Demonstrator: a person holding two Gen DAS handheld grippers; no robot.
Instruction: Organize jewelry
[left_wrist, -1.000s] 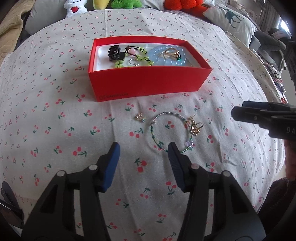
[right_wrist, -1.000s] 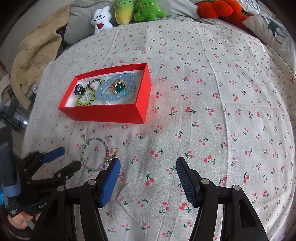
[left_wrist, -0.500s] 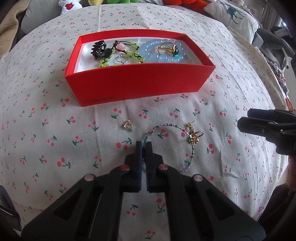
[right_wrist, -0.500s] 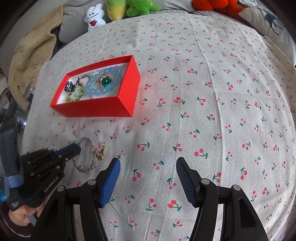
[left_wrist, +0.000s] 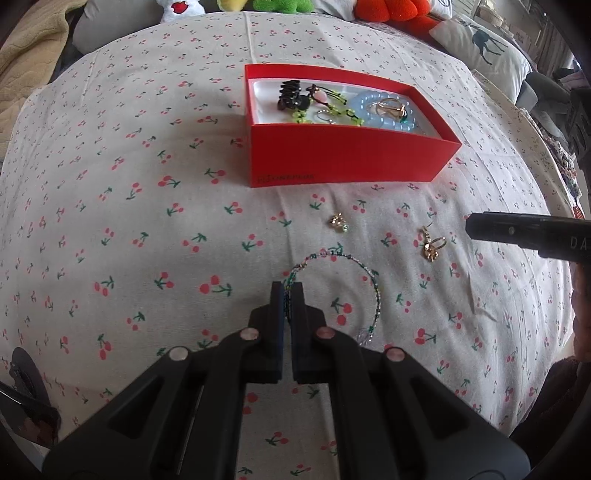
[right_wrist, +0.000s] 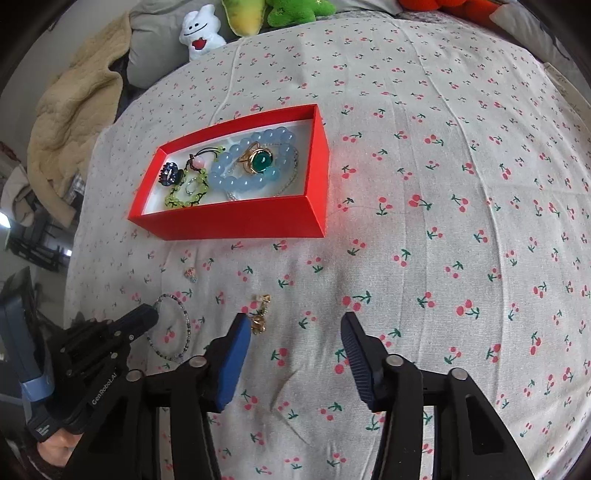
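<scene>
A red box (left_wrist: 351, 158) (right_wrist: 236, 221) on the cherry-print cloth holds a blue bead bracelet (right_wrist: 240, 173), a green-stone ring (right_wrist: 260, 160), a green bead bracelet (right_wrist: 184, 194) and a dark clip (left_wrist: 290, 98). My left gripper (left_wrist: 287, 291) (right_wrist: 147, 317) is shut on the thin beaded bracelet (left_wrist: 358, 269) (right_wrist: 184, 325), pinching its left side just above the cloth. A small earring (left_wrist: 339, 222) (right_wrist: 191, 275) and a gold charm cluster (left_wrist: 432, 245) (right_wrist: 259, 319) lie in front of the box. My right gripper (right_wrist: 291, 332) is open and empty, its left finger next to the gold cluster.
Plush toys (right_wrist: 201, 31) and a beige blanket (right_wrist: 70, 110) lie at the far edge of the bed. Pillows (left_wrist: 480, 40) sit at the far right. The right gripper's finger (left_wrist: 517, 230) reaches in from the right in the left wrist view.
My left gripper closed on the thin beaded bracelet and has drawn it back and left, away from the gold cluster. My right gripper moved left toward the gold cluster, still open.
</scene>
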